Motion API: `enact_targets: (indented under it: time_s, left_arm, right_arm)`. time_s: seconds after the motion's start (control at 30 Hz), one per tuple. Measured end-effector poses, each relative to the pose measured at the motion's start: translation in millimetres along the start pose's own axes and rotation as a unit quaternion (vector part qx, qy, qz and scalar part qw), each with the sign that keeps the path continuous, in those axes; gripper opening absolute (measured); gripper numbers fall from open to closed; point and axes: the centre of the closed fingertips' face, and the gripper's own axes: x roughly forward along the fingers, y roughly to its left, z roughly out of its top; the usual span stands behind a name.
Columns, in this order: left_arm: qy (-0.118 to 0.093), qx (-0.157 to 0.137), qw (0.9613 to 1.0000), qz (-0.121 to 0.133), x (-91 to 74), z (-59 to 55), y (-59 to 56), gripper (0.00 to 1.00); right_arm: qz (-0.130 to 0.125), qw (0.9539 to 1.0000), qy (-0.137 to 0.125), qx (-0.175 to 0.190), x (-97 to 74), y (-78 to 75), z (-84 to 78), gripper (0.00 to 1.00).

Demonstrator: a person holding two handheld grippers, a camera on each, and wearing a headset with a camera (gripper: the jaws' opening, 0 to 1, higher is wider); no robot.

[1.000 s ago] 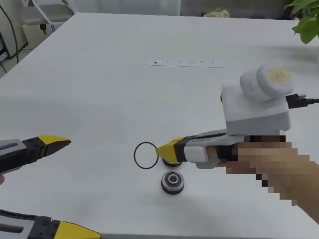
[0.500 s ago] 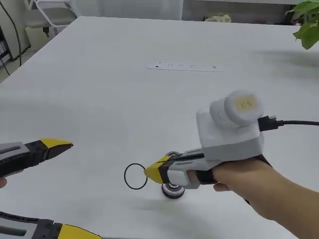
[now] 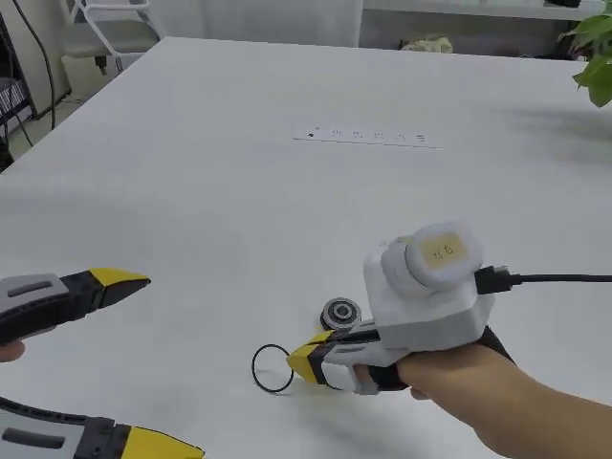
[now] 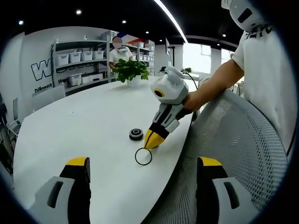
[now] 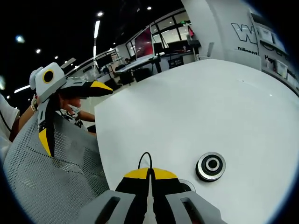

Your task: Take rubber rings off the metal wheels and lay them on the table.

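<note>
A black rubber ring (image 3: 273,368) sticks out from the yellow tips of my right gripper (image 3: 298,363), which is shut on its edge low over the white table (image 3: 220,191). The ring (image 5: 144,158) rises from between the closed jaws in the right gripper view. A metal wheel (image 3: 340,313) lies flat just behind that gripper, apart from it; it is also the wheel (image 5: 210,165) and the wheel (image 4: 136,134). A pale round shape (image 5: 184,185) peeks from under the right jaw. My left gripper (image 3: 143,363) stands open at the near left, with the ring (image 4: 143,156) ahead.
A white power strip (image 3: 368,137) lies flat at the far middle of the table. A potted plant (image 4: 128,70) stands at the far end. A mesh chair back (image 4: 233,135) is close to the table's near edge (image 4: 173,140). A person stands by far shelves.
My right gripper has drawn the ring toward the near edge of the table, uncovering the wheel behind it. The left gripper has stayed open at the left. The head camera has shifted.
</note>
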Motion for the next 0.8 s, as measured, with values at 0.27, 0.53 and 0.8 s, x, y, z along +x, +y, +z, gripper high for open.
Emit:
enact_targets:
  time_s: [0.27, 0.53, 0.8]
  left_arm:
    - [-0.002, -0.002, 1.0000, 0.000, -0.1, 0.9, 0.6, 0.91]
    - [-0.001, -0.003, 1.0000, -0.001, 0.1, 0.4, 0.8, 0.90]
    - [0.000, -0.004, 1.0000, -0.003, 0.2, 0.2, 0.0, 0.89]
  right_arm:
    - [-0.019, 0.9995, -0.009, -0.025, 1.0, -7.4, 4.3, 0.00]
    - [-0.025, 0.9994, -0.016, -0.020, -3.6, -13.5, 9.5, 0.05]
    - [-0.017, 0.9982, -0.057, 0.009, -21.0, -16.1, 33.0, 0.03]
